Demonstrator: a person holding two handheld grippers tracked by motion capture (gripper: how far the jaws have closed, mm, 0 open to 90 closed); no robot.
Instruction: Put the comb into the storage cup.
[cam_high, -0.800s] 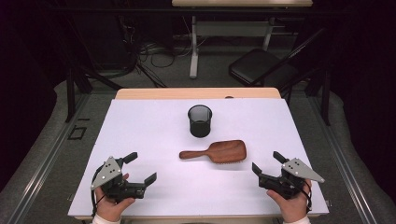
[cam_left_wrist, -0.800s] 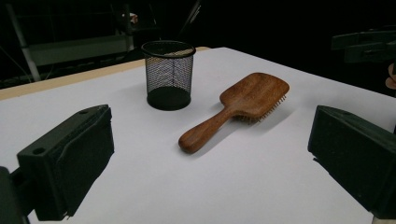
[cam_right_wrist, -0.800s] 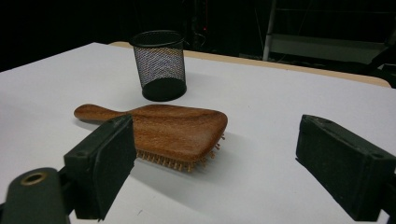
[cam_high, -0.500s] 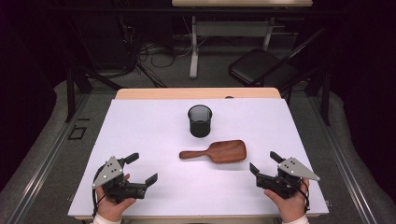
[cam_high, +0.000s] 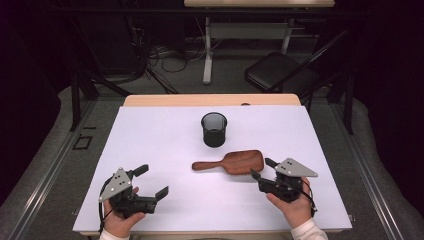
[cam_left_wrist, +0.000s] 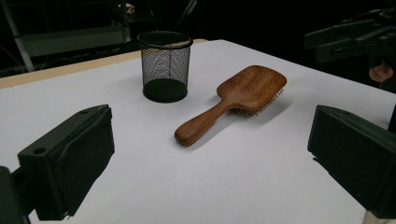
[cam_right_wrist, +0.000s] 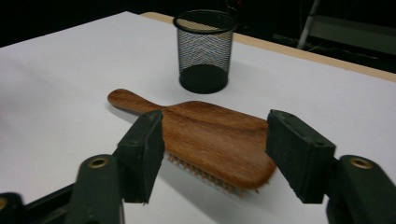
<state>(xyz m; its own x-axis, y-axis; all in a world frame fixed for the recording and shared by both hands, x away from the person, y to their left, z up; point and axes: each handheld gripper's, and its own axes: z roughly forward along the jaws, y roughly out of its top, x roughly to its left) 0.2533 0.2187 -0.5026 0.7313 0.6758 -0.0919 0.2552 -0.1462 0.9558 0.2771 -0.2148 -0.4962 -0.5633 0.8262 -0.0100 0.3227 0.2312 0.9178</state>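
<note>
Your right gripper (cam_high: 261, 169) is the nearer one: its fingers, partly open and holding nothing, flank the brush (cam_high: 231, 163) head's near end. The brush lies bristles-down mid-table (cam_high: 165, 135), its handle running left, cup (cam_high: 214, 129) behind it. Your left gripper (cam_high: 151, 181) waits wide open, well apart.

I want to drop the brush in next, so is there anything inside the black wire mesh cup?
The black wire mesh cup looks empty: through the mesh, only its dark solid base shows. The wooden paddle hairbrush lies outside it, bristles down on the white table.
</note>
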